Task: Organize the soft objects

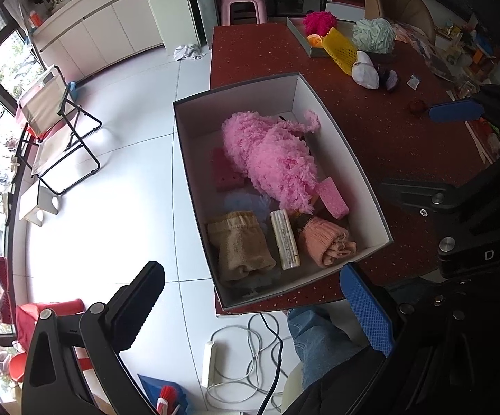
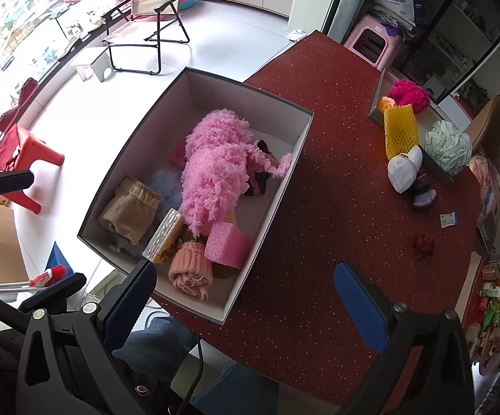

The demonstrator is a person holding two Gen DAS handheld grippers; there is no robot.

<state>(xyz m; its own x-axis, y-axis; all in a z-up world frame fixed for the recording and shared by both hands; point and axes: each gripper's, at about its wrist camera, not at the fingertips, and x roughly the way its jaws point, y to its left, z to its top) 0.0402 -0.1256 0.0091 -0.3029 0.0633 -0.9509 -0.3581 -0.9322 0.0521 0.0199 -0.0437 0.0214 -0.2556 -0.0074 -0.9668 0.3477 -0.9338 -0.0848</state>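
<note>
Fluffy pink scarf (image 1: 270,152) is heaped mid-frame in the cardboard box (image 1: 353,173); left gripper (image 1: 253,307) and right gripper (image 2: 246,301) are spread wide, nothing held.

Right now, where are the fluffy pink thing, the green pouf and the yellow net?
fluffy pink thing (image 1: 270,159), left wrist view, middle of its fluff
green pouf (image 2: 447,146), right wrist view, its centre
yellow net (image 2: 399,130), right wrist view, its middle
</note>
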